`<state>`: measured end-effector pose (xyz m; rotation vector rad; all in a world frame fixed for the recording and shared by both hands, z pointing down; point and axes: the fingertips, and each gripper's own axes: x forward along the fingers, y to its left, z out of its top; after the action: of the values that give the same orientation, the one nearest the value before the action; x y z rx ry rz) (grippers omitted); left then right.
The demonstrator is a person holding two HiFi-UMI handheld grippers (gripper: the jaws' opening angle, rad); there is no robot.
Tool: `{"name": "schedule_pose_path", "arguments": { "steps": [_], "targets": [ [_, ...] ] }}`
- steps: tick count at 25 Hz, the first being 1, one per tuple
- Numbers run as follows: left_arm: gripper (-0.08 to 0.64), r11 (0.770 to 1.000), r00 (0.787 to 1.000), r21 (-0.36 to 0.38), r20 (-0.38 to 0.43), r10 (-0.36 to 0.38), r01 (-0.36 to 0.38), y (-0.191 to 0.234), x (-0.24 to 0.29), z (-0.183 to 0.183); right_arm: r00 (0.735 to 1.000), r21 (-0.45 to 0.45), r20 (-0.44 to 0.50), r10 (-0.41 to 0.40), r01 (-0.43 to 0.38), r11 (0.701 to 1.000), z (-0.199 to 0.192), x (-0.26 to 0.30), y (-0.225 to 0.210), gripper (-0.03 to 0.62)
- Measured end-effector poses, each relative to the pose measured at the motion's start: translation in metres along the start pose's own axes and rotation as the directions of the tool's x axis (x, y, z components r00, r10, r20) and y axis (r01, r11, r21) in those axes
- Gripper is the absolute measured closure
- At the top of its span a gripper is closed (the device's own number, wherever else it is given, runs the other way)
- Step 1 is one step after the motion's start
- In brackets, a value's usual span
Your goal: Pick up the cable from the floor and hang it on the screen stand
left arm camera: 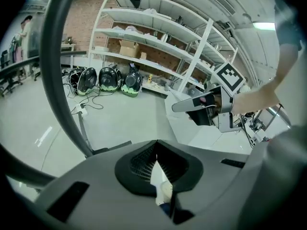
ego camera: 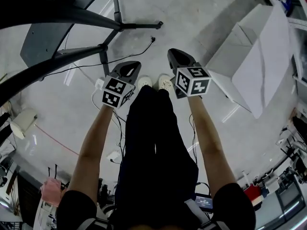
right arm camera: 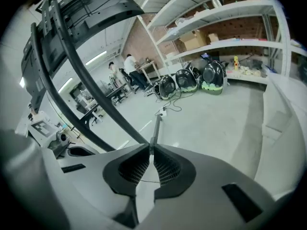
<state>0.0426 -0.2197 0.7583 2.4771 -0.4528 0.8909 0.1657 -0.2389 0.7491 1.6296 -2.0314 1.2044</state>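
While cable runs diagonally, tip points upper-right

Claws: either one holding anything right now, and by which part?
Nothing held. Left claw and right claw are both shut and empty; the cable lies on the floor.

The cable, thin and black, is lying loose on the pale floor, snaking past the base of the screen stand with its plug end resting just beside one foot. The screen stand, black tubing on spreading legs, is standing upright and carrying a dark, tilted panel.
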Motion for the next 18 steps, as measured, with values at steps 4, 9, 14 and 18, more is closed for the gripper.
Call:
{"name": "schedule_pose_path", "arguments": {
  "steps": [4,9,14,18],
  "targets": [
    [0.552,1.0,1.0,-0.006,-0.017,0.01,-0.01,0.01,0.035,-0.022,1.0,0.097,0.014,0.009,-0.01,0.995,-0.021,0.04,-0.023,0.565],
    [0.552,0.997,0.998,-0.047,-0.009,0.056,-0.056,0.032,0.074,-0.046,1.0,0.129,0.003,0.031,-0.032,0.991,-0.049,0.083,-0.035,0.563],
    [0.552,0.99,0.993,-0.082,-0.005,0.118,-0.118,0.052,0.105,-0.064,0.999,0.087,0.011,0.043,-0.043,0.995,-0.065,0.108,-0.057,0.565],
    [0.552,0.986,0.991,-0.1,-0.007,0.131,-0.131,0.063,0.126,-0.077,0.998,0.052,0.027,0.049,-0.05,0.997,-0.071,0.125,-0.077,0.565]
  ]
}}
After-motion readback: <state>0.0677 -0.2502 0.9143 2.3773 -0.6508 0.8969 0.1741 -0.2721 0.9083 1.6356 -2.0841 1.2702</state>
